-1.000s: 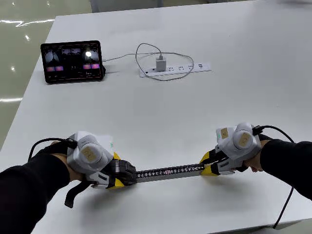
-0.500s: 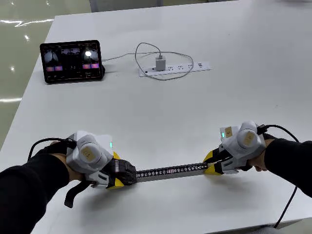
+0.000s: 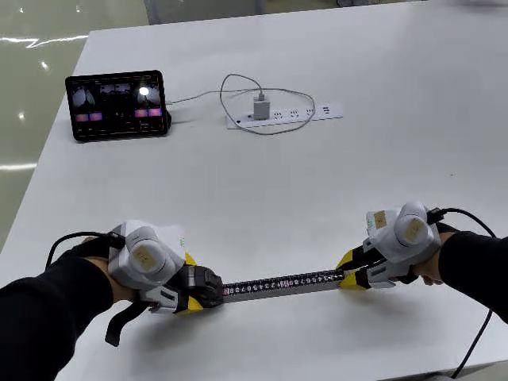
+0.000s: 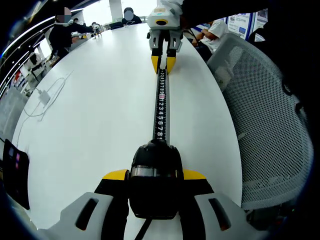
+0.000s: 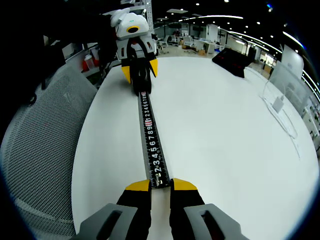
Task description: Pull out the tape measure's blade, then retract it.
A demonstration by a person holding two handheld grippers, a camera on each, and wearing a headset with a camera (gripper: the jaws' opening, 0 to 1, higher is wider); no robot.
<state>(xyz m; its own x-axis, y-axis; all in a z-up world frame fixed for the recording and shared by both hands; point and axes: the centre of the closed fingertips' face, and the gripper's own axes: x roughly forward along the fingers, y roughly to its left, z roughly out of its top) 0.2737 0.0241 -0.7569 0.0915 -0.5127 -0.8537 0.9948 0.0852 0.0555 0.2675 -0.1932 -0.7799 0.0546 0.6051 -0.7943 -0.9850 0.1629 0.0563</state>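
The black tape measure case (image 3: 203, 286) rests on the white table (image 3: 262, 182) near its front edge, with my left gripper (image 3: 193, 292) shut on it. In the left gripper view the case (image 4: 155, 172) sits between the yellow-tipped jaws. The dark numbered blade (image 3: 282, 282) runs flat across the table to my right gripper (image 3: 347, 271), which is shut on the blade's end. The blade (image 5: 152, 145) reaches from my right gripper (image 5: 161, 186) to the left gripper (image 5: 139, 67). From the other side, the blade (image 4: 161, 102) leads to the right gripper (image 4: 163, 60).
A tablet (image 3: 117, 105) with a lit screen stands at the table's back left. A white power strip (image 3: 286, 113) with a charger (image 3: 261, 103) and looped cable lies behind the middle. A mesh chair (image 4: 265, 125) stands by the table's edge. People sit far off.
My right gripper has moved further right with the blade's end, so more blade is out of the case. The left gripper and case have held their place.
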